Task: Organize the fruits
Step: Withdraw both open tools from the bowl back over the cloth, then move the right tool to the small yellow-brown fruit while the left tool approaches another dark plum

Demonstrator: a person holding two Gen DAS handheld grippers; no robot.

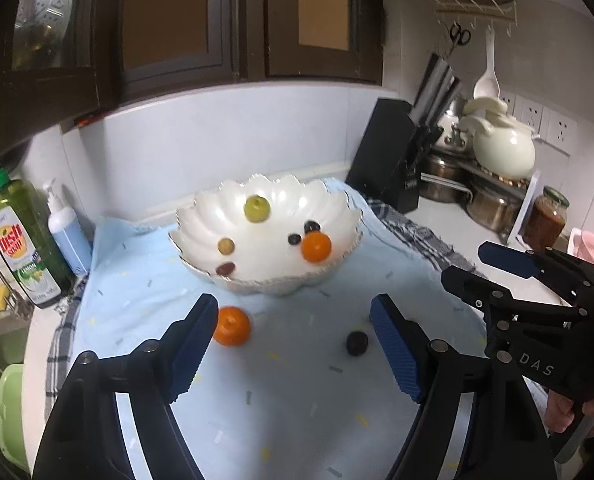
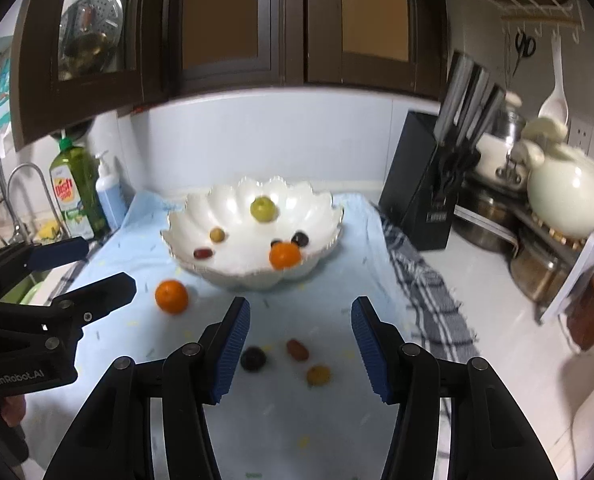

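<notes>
A white scalloped bowl (image 1: 201, 216) (image 2: 185, 216) stands on a light blue cloth and holds a green fruit (image 1: 256, 209) (image 2: 263, 209), an orange (image 1: 316, 246) (image 2: 284, 255), dark grapes, a yellow grape and a red grape. On the cloth lie a second orange (image 1: 233, 325) (image 2: 171, 296), a dark grape (image 1: 356, 343) (image 2: 253, 358), a red grape (image 2: 297, 349) and a yellow fruit (image 2: 318, 375). My left gripper (image 1: 295, 344) is open and empty, its left finger beside the loose orange. My right gripper (image 2: 301, 350) is open and empty above the small loose fruits.
A black knife block (image 1: 389, 156) (image 2: 421, 184), pots and a white kettle (image 2: 565, 196) stand at the right. A dish soap bottle (image 1: 21, 240) and a pump bottle (image 1: 67, 236) stand at the left by the sink. A checked towel (image 2: 429, 296) lies under the blue cloth.
</notes>
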